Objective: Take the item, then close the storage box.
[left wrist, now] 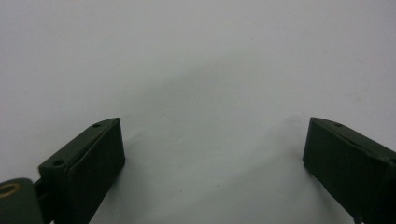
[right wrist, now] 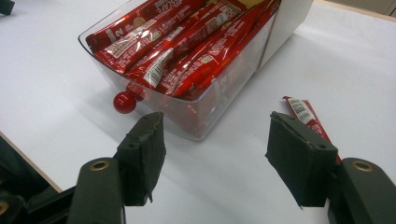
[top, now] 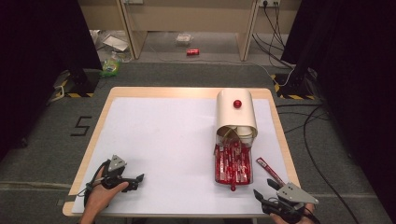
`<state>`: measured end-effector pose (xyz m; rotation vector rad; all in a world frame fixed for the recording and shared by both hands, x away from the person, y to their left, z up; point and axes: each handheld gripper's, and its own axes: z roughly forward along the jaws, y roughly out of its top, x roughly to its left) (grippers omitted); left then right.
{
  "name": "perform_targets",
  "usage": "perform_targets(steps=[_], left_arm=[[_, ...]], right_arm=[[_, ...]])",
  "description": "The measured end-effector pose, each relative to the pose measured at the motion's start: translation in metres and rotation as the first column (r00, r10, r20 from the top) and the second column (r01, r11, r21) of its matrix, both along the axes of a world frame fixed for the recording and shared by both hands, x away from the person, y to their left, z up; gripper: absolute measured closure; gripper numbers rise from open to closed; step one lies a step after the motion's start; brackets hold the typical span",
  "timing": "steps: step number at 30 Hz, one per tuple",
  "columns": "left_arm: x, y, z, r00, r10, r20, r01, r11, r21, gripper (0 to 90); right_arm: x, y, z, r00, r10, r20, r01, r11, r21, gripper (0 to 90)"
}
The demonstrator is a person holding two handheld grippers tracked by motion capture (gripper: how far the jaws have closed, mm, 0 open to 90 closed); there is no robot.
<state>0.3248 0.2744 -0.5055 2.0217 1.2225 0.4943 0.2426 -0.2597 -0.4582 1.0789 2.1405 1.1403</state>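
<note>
Red sachet beside right gripper | both grippers' fingers wide, empty | left gripper over bare mat

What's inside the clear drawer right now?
The drawer is packed with red sachets, lying lengthwise and stacked to the rim. Its far end sits under the white cover, so what lies there is hidden. One sachet lies outside on the table.

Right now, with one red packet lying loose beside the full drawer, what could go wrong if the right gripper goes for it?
The loose packet lies flat, so the right gripper may scrape the table. It sits near the clear drawer, which a finger could bump.
</note>
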Motion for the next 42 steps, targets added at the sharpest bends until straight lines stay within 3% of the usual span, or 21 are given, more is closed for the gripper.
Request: perform_targets(steps=[14,42], left_arm=[[0.000,0.000,0.000,1.0000,0.000,0.000,0.000,1.0000,0.000,4.8],[0.000,0.000,0.000,1.0000,0.000,0.001,0.000,1.0000,0.004,4.6]], right_arm=[[-0.003,-0.001,0.001,0.9998,0.014,0.016,-0.014,1.000,0.009,36.8],[0.019,0.011,-0.010,0.9999,0.006,0.013,-0.005,0.996,-0.084,37.0]])
